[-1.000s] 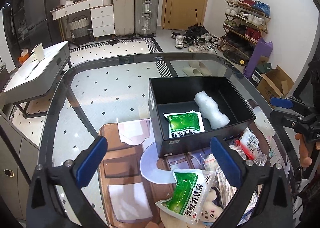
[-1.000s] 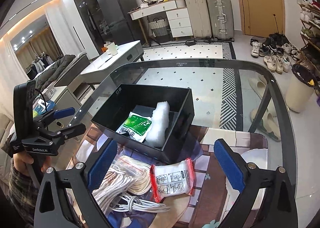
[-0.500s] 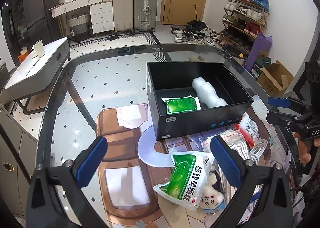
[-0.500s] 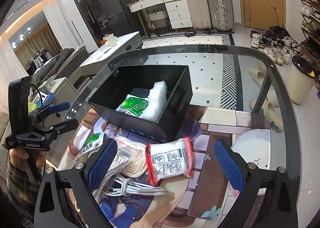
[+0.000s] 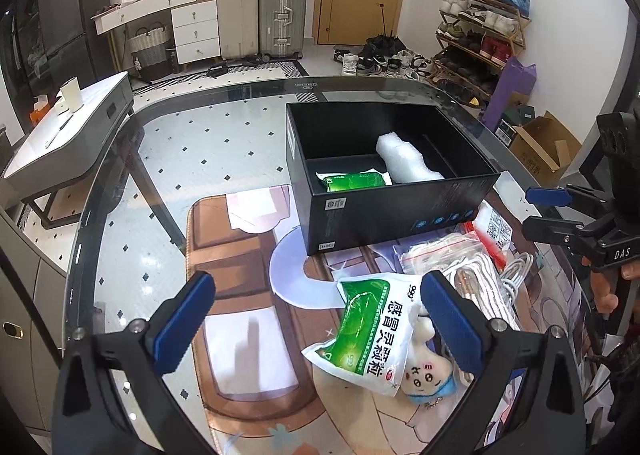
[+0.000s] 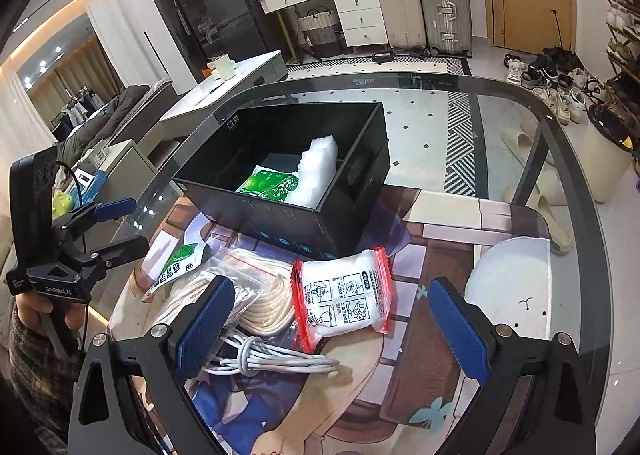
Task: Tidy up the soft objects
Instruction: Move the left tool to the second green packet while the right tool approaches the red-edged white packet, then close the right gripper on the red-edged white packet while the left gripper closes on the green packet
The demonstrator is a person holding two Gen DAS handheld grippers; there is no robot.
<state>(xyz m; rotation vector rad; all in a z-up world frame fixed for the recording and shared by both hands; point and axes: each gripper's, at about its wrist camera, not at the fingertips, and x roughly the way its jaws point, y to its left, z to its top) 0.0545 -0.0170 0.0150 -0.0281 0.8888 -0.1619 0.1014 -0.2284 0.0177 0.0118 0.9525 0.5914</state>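
A black box stands on the glass table and holds a green pouch and a white bubble-wrap roll. Before it lie a second green pouch, a small plush toy, a red-edged white pack, a bag of rope and a white cable. My left gripper is open, above the near green pouch. My right gripper is open over the white pack.
A printed mat covers the near part of the glass table. Beyond the table are a low white side table, suitcases, a shoe rack, a waste bin and slippers on the floor.
Both grippers have drawn back toward me and lowered, so the box looks farther away and the pile in front shows more fully. Both stay open and empty.
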